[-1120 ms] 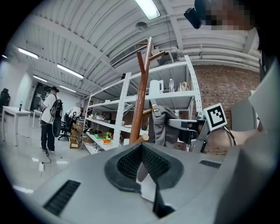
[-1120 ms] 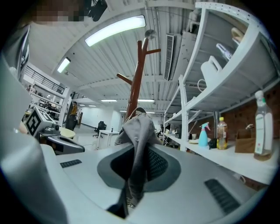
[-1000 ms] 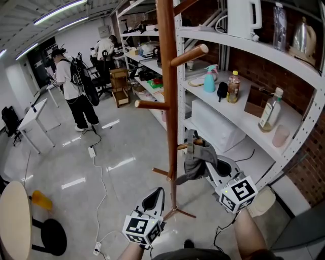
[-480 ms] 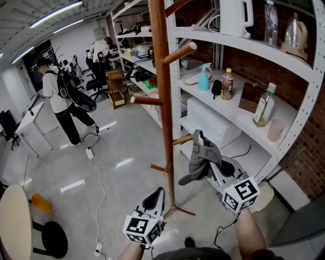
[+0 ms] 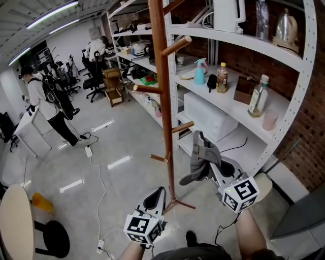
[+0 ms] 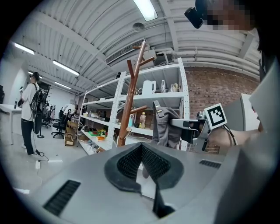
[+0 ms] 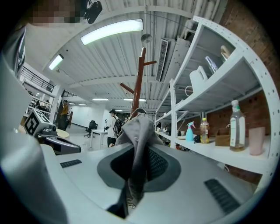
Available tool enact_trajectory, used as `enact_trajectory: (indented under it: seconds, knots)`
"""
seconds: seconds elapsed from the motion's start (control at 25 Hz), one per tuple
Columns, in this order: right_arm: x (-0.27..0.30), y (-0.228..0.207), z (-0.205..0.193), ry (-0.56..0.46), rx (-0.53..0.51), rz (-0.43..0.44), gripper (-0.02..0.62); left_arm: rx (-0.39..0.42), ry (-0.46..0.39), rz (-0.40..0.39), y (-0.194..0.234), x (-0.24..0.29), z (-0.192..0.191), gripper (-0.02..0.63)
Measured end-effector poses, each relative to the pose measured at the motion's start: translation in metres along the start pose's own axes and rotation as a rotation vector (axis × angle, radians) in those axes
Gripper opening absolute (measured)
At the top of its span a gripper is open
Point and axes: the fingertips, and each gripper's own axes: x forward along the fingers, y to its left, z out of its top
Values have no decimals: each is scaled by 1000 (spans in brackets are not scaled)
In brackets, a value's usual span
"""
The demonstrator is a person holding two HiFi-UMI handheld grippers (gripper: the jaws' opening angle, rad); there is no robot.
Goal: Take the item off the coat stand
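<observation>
Grey garment (image 5: 203,155) now off coat stand (image 5: 163,101), in right tongs' (image 5: 207,166) grip; left tongs (image 5: 155,195) closed.

There is one coat stand (image 5: 163,101), one grey cloth (image 5: 204,155) and two grippers, the left gripper (image 5: 156,195) and the right gripper (image 5: 212,168). The shelves (image 5: 284,48) bear one white kettle (image 5: 228,14), one spray bottle (image 5: 200,71) and one cup (image 5: 270,120). Two people show behind: a near person (image 5: 43,99) and a far person (image 5: 96,48).

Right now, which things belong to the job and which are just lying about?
Job: coat stand, grey cap, right claw gripping it.
Lying about: spray bottle, kettle, oil bottle, white box, all on the shelves.
</observation>
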Motion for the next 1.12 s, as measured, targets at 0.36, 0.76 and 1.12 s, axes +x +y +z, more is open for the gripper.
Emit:
enact_trajectory:
  seconds: [0.36,0.76,1.12]
  knots:
    - [-45,44,-6,19,30,-17,32,-17,16,-15,-16,-54,-8,6]
    - [-100,95,-19,49,58,-60,32,-58,55,-67,-33,-110,-34,6]
    - [-123,111,-23,63,64,-73,32,-103,75,-108,-48,-118,-40,6]
